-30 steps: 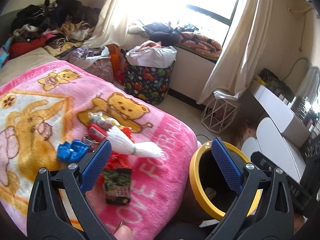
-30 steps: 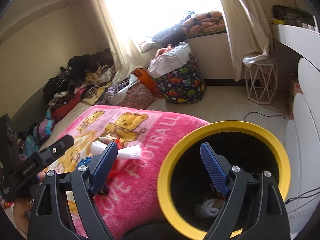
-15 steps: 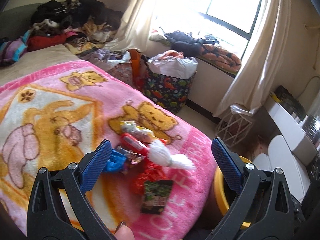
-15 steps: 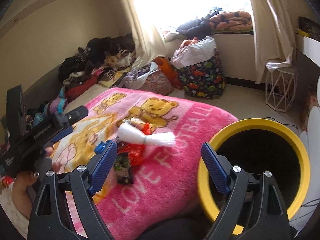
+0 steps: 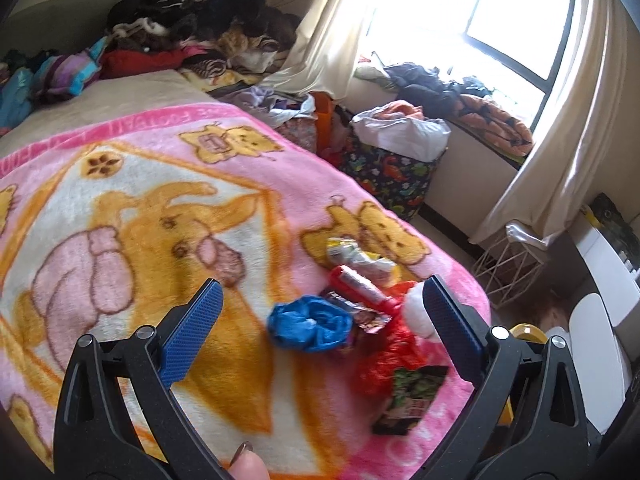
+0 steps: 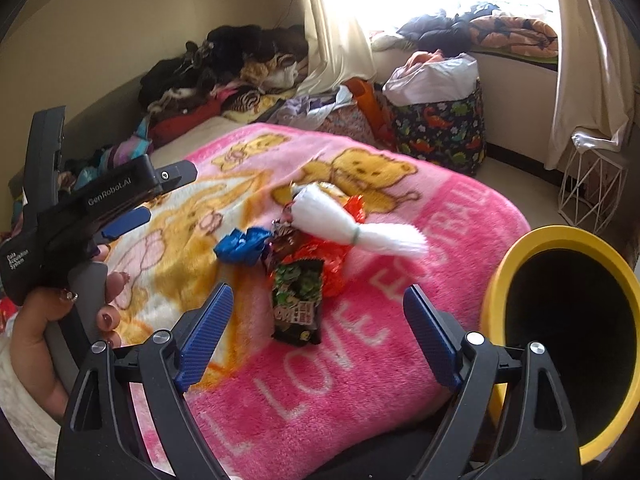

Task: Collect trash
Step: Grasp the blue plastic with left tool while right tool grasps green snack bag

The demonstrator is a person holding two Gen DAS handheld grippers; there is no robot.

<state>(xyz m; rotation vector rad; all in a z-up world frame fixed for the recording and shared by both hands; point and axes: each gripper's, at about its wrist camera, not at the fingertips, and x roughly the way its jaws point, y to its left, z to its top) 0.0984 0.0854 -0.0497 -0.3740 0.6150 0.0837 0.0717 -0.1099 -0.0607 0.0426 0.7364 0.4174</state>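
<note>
A: Quick risk check, left to right. Left gripper first?

B: Jaws wide apart, nothing btwn the pads. The blue crumpled wrapper sits right in its line, on the pink blanket. Risk: the fleece is soft, so closing low could pinch blanket w/ the wrapper and drag the whole pile.

A: And the pile itself?

B: All bunched mid-blanket, toward the near right edge. Blue one at left, then a silver-red foil wrapper, a red crinkly wrapper, the dark green snack packet nearest us, a white tied bundle lying over the top. They touch or overlap, so grabbing one prob. shifts the others, maybe off the bed edge.

A: Right gripper?

B: Also spread wide, empty. The green packet lies flat just beyond its tips. Flat film on fleece = hard to get under; the pads may slide over it or it slips out mid-carry.

A: Bin?

B: Yellow-rimmed bin at far right, beside the bed, below blanket level. The drop has to clear the rim; light wrappers could flutter onto the floor. Also both grippers aim at the same small pile, so they could bump each other.
</note>
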